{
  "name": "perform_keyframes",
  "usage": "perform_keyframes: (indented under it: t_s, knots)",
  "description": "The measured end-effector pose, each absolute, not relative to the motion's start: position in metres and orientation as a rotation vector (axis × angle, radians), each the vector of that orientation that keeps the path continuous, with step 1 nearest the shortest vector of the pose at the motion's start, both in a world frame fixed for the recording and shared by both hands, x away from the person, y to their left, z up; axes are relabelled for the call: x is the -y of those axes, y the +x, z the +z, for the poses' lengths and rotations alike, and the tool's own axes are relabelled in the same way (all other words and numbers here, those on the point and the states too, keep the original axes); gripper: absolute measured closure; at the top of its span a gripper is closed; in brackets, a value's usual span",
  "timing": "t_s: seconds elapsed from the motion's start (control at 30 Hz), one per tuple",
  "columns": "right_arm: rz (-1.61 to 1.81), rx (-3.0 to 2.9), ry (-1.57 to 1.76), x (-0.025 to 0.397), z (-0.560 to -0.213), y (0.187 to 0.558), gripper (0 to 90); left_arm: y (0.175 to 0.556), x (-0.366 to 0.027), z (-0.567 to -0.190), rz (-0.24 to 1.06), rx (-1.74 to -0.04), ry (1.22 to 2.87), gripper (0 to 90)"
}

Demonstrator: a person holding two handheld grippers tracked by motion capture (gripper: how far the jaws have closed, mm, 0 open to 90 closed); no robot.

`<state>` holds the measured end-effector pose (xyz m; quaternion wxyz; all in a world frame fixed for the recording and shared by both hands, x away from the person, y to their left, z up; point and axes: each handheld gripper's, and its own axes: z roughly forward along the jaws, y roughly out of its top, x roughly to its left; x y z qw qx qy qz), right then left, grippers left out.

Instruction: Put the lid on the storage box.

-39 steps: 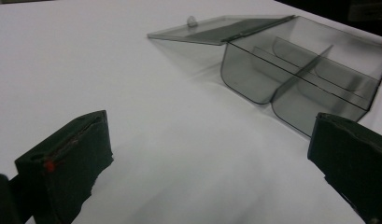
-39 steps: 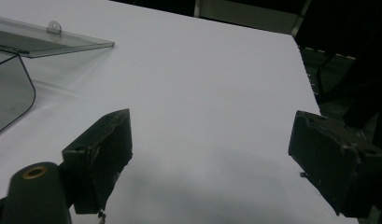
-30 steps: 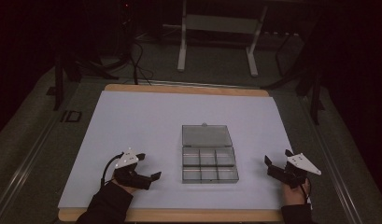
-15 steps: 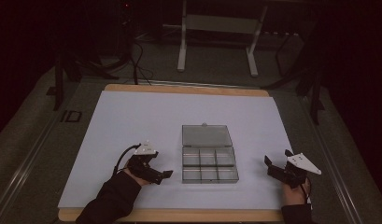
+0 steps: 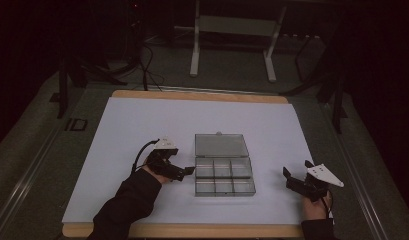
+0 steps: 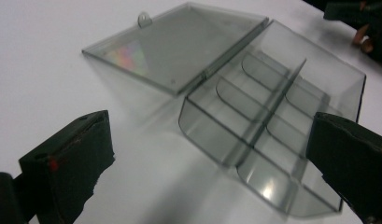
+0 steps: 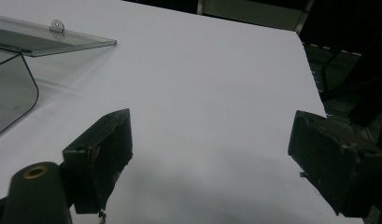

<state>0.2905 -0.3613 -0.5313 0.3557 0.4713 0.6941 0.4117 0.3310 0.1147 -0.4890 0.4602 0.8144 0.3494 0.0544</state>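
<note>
the left gripper (image 5: pixel 188 171) sits just off the left wall of the clear compartment box (image 5: pixel 224 176), its jaws spread wide and gripping nothing. in the left gripper view the box lies ahead between the two black fingers (image 6: pixel 69 156), nearer the right-hand one, with its near corner reaching toward the gap. the box's lid (image 5: pixel 221 145) is folded open and lies flat on the white table (image 5: pixel 142 120) beyond the fingertips. the right gripper (image 5: pixel 289 176) rests well apart from the box on its other side, fingers (image 7: pixel 102 149) released around bare table, the box's edge far off past the left finger.
</note>
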Motion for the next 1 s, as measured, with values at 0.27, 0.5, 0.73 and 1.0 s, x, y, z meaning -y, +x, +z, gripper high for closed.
perform_keyframes:
  t_s: [0.27, 0.5, 0.73, 1.0]
  knots:
    - [1.060, -1.794, 1.214, 0.361, -0.531, 0.290, 13.6, 0.352, -0.102, -0.481, 0.146, -0.882, 1.987, 2.1]
    - [1.060, -1.796, 1.211, 0.361, -0.531, 0.290, 13.6, 0.365, -0.094, -0.478, 0.154, -0.924, 1.971, 2.1]
    - [1.064, -1.798, 1.207, 0.361, -0.531, 0.290, 14.0, 0.378, -0.082, -0.480, 0.198, -1.009, 1.978, 2.1]
    - [1.055, -1.800, 1.203, 0.360, -0.531, 0.290, 14.0, 0.392, -0.071, -0.489, 0.143, -1.058, 1.979, 2.1]
